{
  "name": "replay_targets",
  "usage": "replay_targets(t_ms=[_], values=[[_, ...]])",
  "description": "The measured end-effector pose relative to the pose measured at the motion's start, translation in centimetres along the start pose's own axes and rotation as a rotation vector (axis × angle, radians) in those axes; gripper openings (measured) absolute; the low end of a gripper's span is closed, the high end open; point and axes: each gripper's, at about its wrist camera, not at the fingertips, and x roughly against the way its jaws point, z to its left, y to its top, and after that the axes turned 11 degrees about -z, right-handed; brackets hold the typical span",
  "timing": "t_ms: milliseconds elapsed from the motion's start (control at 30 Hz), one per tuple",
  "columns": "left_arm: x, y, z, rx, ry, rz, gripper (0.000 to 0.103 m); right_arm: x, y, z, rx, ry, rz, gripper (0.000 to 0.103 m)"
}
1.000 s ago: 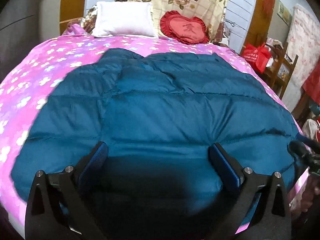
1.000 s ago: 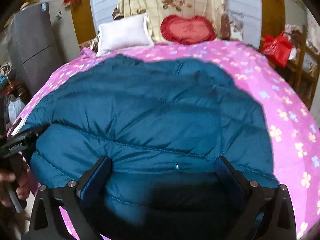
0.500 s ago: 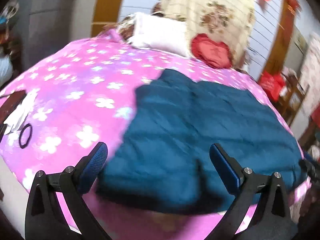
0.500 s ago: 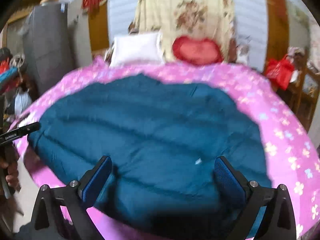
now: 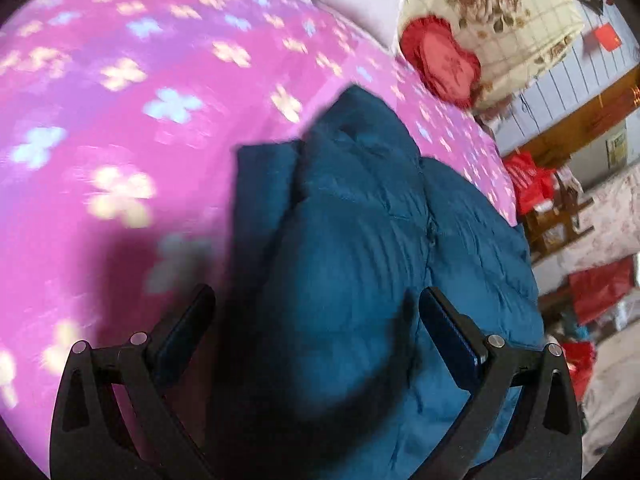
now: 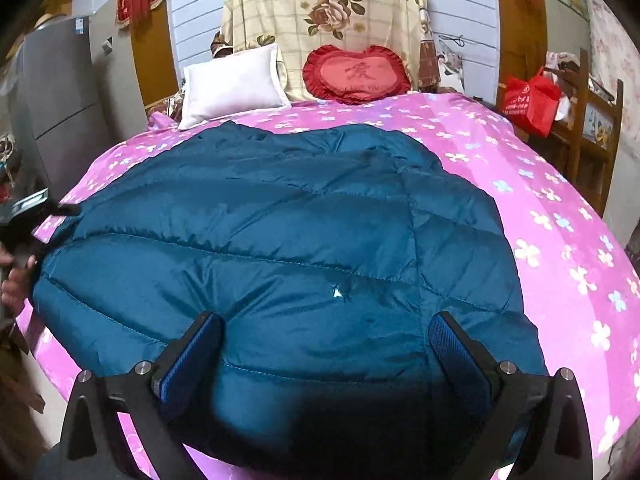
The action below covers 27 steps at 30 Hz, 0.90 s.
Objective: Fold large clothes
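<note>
A teal quilted down jacket [image 6: 280,232] lies spread flat on the pink flowered bedsheet [image 6: 560,240]. My right gripper [image 6: 326,324] is open just above the jacket's near hem, with nothing between its blue pads. The left wrist view is tilted and blurred. There my left gripper [image 5: 316,304] hovers open over the left side of the jacket [image 5: 360,240], close to its folded edge. One finger is over the bedsheet [image 5: 120,120], the other over the jacket. In the right wrist view a hand [image 6: 16,280] holds the left tool at the jacket's left edge.
At the head of the bed are a white pillow [image 6: 232,84], a red heart cushion [image 6: 356,74] and a floral quilt [image 6: 324,12]. A red bag [image 6: 528,100] and wooden chair [image 6: 596,128] stand right of the bed. A grey cabinet [image 6: 60,100] stands left.
My left gripper swung out to the left, then dropped close to the jacket's left edge and tilted. My right gripper drew back a little. The jacket still lies flat.
</note>
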Motion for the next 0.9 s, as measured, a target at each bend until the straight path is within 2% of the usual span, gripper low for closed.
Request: replay_targets(t_ms=[100, 200, 267, 333, 400, 500, 567, 633, 667, 833, 900], values=[[-1.1, 0.2, -1.1, -0.093, -0.037, 0.022, 0.102, -0.1, 0.0, 0.0, 0.003, 0.004, 0.004, 0.103], [-1.2, 0.5, -0.7, -0.067, -0.101, 0.011, 0.101, -0.2, -0.1, 0.0, 0.003, 0.01, 0.009, 0.103], [-1.2, 0.6, 0.0, -0.046, -0.126, -0.011, 0.084, -0.2, -0.1, 0.1, 0.004, 0.012, 0.012, 0.103], [-0.8, 0.4, 0.3, -0.056, -0.159, -0.036, 0.053, -0.3, 0.0, 0.2, 0.003, 0.012, 0.015, 0.103], [0.0, -0.3, -0.2, -0.13, -0.176, -0.083, 0.046, -0.3, 0.0, 0.3, 0.003, 0.011, 0.016, 0.103], [0.3, -0.7, -0.5, -0.174, -0.155, -0.11, 0.046, -0.3, -0.1, 0.4, 0.007, 0.009, 0.016, 0.103], [-0.1, -0.4, -0.5, -0.171, -0.136, -0.096, 0.052, -0.3, -0.1, 0.4, 0.006, 0.008, 0.014, 0.103], [-0.9, 0.1, -0.4, -0.143, -0.098, -0.07, 0.072, -0.3, -0.1, 0.4, 0.005, 0.008, 0.013, 0.103], [-1.4, 0.3, -0.2, -0.123, -0.075, -0.044, 0.077, -0.3, -0.1, 0.4, 0.004, 0.008, 0.014, 0.103], [-2.4, 1.0, -1.5, -0.136, -0.025, 0.014, 0.083, 0.0, 0.5, 0.0, -0.02, 0.023, 0.018, 0.102], [-2.4, 0.8, -1.9, -0.191, -0.019, -0.005, 0.083, 1.5, 1.6, -1.7, -0.061, -0.022, -0.068, 0.1]])
